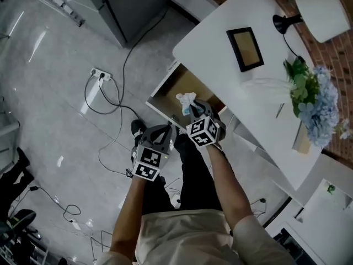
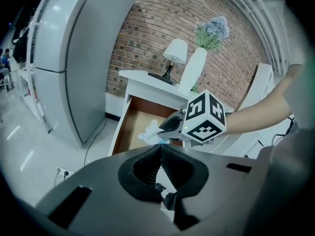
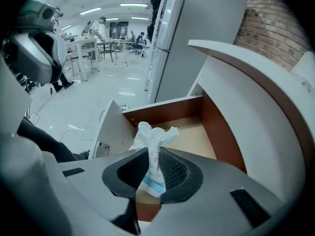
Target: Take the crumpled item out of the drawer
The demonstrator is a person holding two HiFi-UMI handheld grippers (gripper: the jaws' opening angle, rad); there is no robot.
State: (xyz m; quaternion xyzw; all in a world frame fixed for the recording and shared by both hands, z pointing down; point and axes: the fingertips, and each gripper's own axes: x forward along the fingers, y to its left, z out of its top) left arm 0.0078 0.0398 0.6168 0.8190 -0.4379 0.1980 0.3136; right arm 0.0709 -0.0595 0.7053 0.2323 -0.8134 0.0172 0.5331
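A crumpled white paper item [image 3: 153, 140] is pinched between the jaws of my right gripper [image 3: 153, 157], its ruffled top sticking out above the fingertips over the open wooden drawer [image 3: 197, 132]. In the head view the same crumpled item [image 1: 186, 100] pokes out ahead of the right gripper [image 1: 194, 110], above the drawer [image 1: 177, 84] under the white table [image 1: 220, 59]. My left gripper [image 1: 168, 130] hangs just left of it, in front of the drawer's front panel. In the left gripper view its jaws [image 2: 160, 149] meet with nothing between them, and the crumpled item [image 2: 149, 132] shows beyond.
A framed picture [image 1: 245, 48], a black lamp [image 1: 309, 15] and a vase of blue flowers [image 1: 317, 101] stand on the table. A power strip [image 1: 101, 74] and cables [image 1: 110, 106] lie on the grey floor at left. A grey cabinet [image 2: 74, 68] stands left of the drawer.
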